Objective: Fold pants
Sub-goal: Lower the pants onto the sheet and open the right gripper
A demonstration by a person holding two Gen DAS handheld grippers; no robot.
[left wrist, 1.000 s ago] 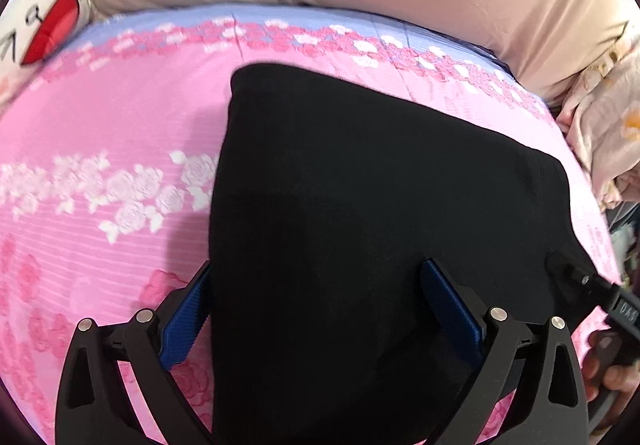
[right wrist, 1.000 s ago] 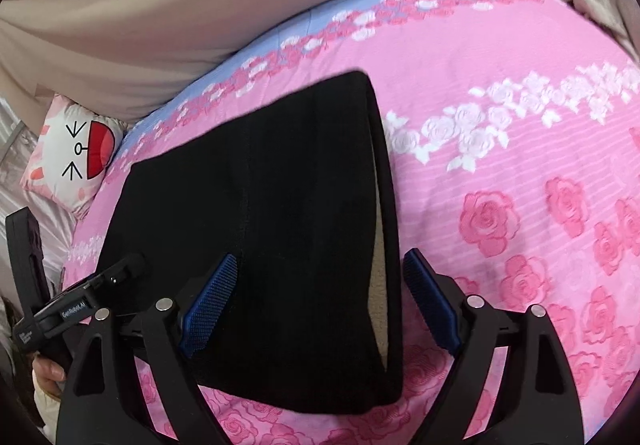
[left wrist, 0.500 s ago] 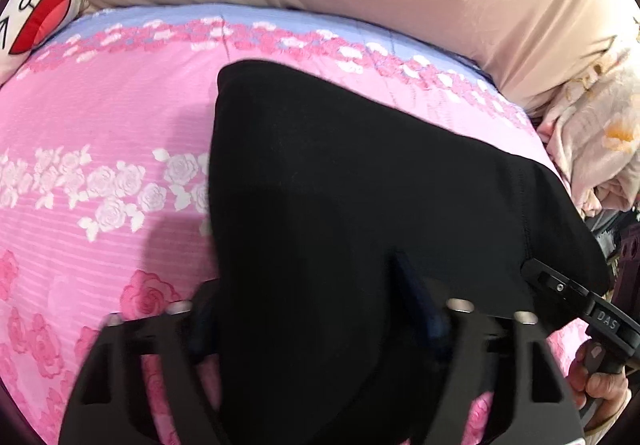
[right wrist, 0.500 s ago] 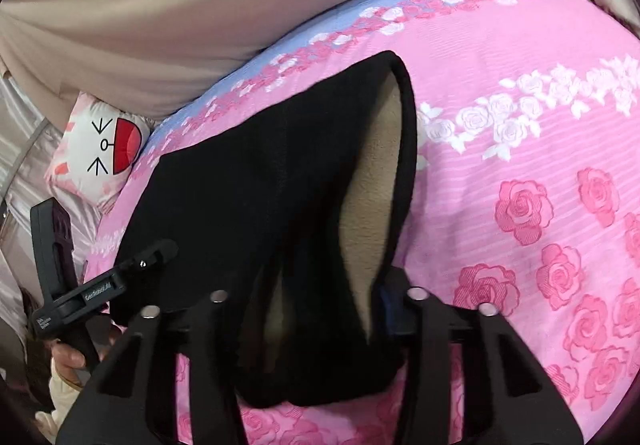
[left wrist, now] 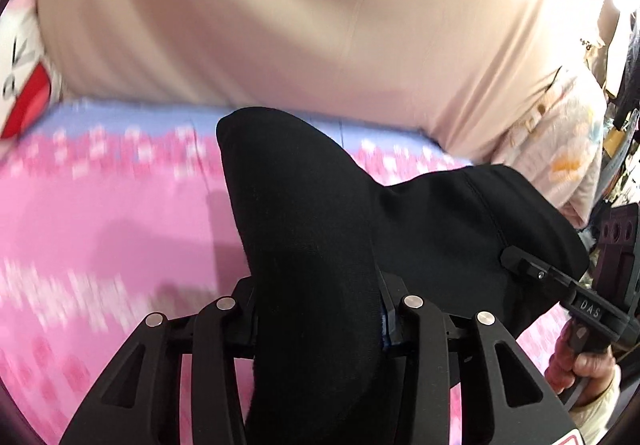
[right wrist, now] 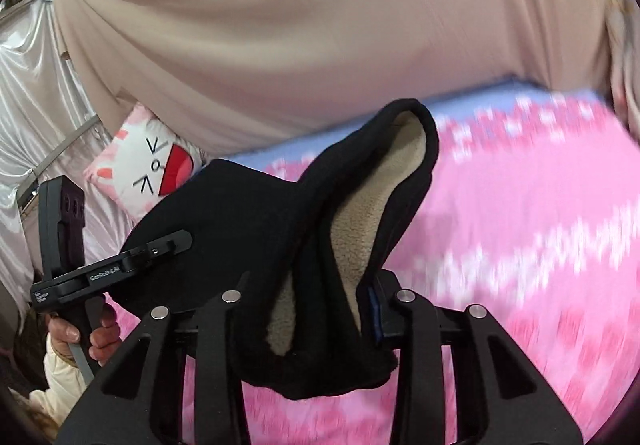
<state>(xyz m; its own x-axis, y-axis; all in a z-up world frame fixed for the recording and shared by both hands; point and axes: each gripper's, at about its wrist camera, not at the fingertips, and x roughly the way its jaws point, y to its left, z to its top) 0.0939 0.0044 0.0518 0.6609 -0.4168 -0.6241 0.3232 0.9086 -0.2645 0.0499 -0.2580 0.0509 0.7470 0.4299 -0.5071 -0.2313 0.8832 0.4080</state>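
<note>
**A:** Black fleece-lined pants (right wrist: 256,245), that is what I have in both tools now. Where exactly do you see them?

**B:** Their near end hangs lifted between your two tools, above the pink rose bedsheet (right wrist: 540,245). The far end rises to a rounded fold near the beige curtain (left wrist: 280,25). Whether any part touches the bed I cannot tell.

**A:** My left gripper (left wrist: 318,321) has its jaws closing, narrow, with a thick bunch of the black cloth pressed between the pads. My right gripper (right wrist: 308,319) is the same: jaws closing on a doubled edge, where the cream fleece lining (right wrist: 360,213) shows inside.

**B:** So which step is this, in your opinion?

**A:** I judge it is the lifting of the near end, to carry it over the rest of the pants. The fold itself is not yet laid down.

**B:** And what does the next move ask from you?

**A:** Both hands should travel together toward the far end, at the same height, so the edge stays straight. The cloth is thick and heavy, so I think the grip must hold firm until the edge lies down. The left handle (right wrist: 76,277) is near my right tool; I must keep them apart.

**B:** And the cartoon pillow (right wrist: 152,169)?

**A:** It lies to the side, well apart from the pants.
</note>
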